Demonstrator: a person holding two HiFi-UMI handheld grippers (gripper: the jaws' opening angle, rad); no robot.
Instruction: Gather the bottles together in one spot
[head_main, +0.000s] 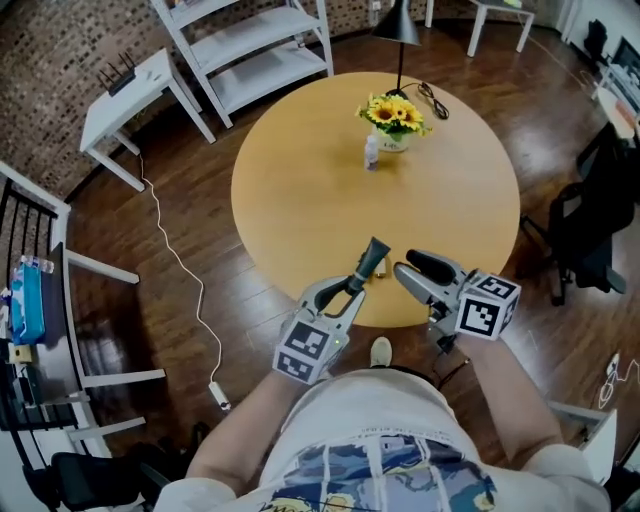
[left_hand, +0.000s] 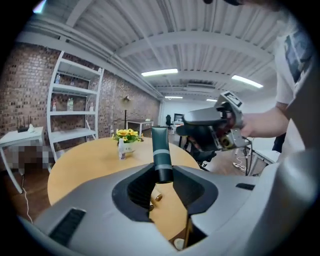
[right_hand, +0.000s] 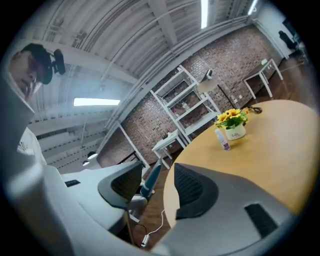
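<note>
A dark teal tube bottle (head_main: 372, 260) with a pale band sticks up out of my left gripper (head_main: 354, 285), which is shut on its lower end over the near edge of the round wooden table (head_main: 300, 190). The left gripper view shows the tube bottle (left_hand: 161, 150) upright between the jaws of the left gripper (left_hand: 162, 174). My right gripper (head_main: 408, 265) stands open just right of it with nothing between its fingers. A small white bottle (head_main: 371, 152) with a purple label stands at the table's far side; it also shows in the right gripper view (right_hand: 223, 139).
A pot of yellow flowers (head_main: 395, 120) stands right behind the small bottle, with a black lamp (head_main: 398, 30) beyond it. White shelves (head_main: 250, 50) and a white side table (head_main: 130, 90) are at the back left. A black chair (head_main: 590, 230) is at the right.
</note>
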